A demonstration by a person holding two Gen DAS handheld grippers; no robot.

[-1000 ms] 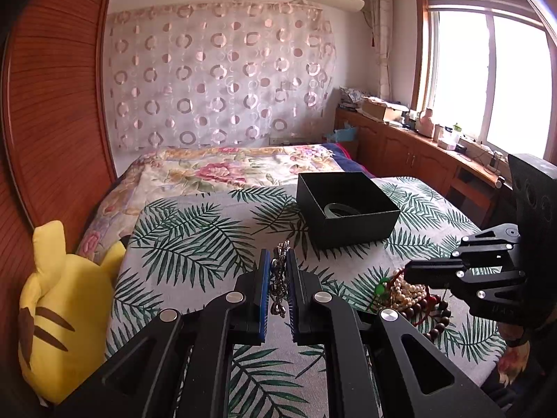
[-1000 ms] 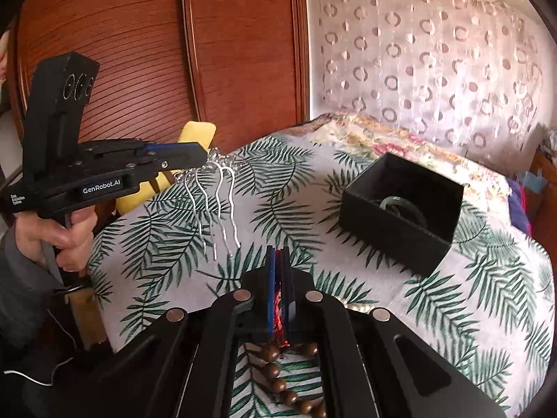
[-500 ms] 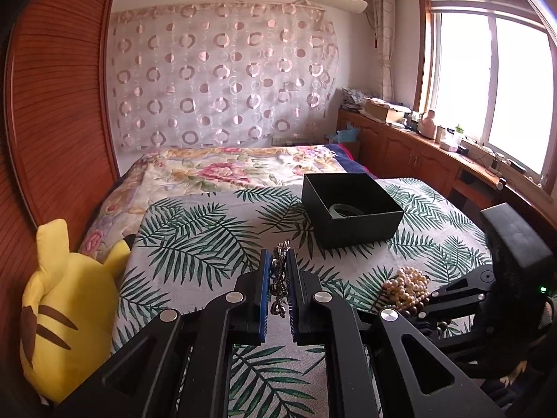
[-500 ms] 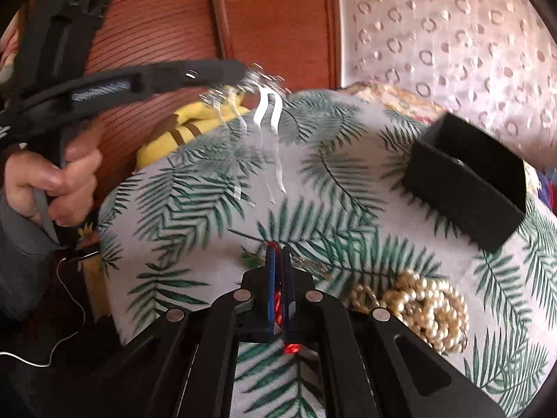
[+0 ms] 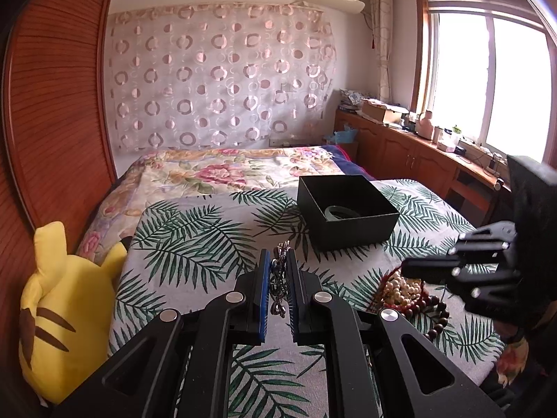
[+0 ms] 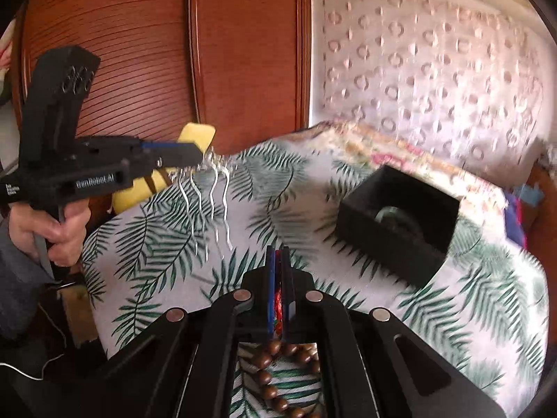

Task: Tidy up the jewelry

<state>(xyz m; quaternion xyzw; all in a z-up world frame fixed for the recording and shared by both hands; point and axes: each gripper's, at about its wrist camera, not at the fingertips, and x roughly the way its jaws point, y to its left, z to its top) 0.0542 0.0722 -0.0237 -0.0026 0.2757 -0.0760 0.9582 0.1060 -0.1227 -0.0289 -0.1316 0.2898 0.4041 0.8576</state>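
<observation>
My left gripper (image 5: 278, 261) is shut on a silver hair comb (image 5: 278, 280). In the right wrist view the left gripper (image 6: 198, 155) holds the comb's wavy prongs (image 6: 216, 205) hanging above the palm-leaf cloth (image 6: 174, 244). My right gripper (image 6: 277, 254) is shut on the red cord (image 6: 277, 299) of a brown bead string (image 6: 273, 358) that dangles under it. In the left wrist view the right gripper (image 5: 405, 268) hovers over a pile of pale and brown beads (image 5: 400, 289). A black open box (image 5: 362, 230) farther back holds a green bangle (image 5: 343, 213).
A yellow plush toy (image 5: 66, 306) leans at the cloth's left edge against the wooden panel (image 5: 59, 104). A floral quilt (image 5: 216, 170) lies behind the box. A low cabinet (image 5: 410, 153) runs under the window. A person's hand (image 6: 59, 230) grips the left tool's handle.
Half a second ago the right gripper was down low at the bead pile; it has since come back up with the brown bead string hanging from it. The left gripper kept still.
</observation>
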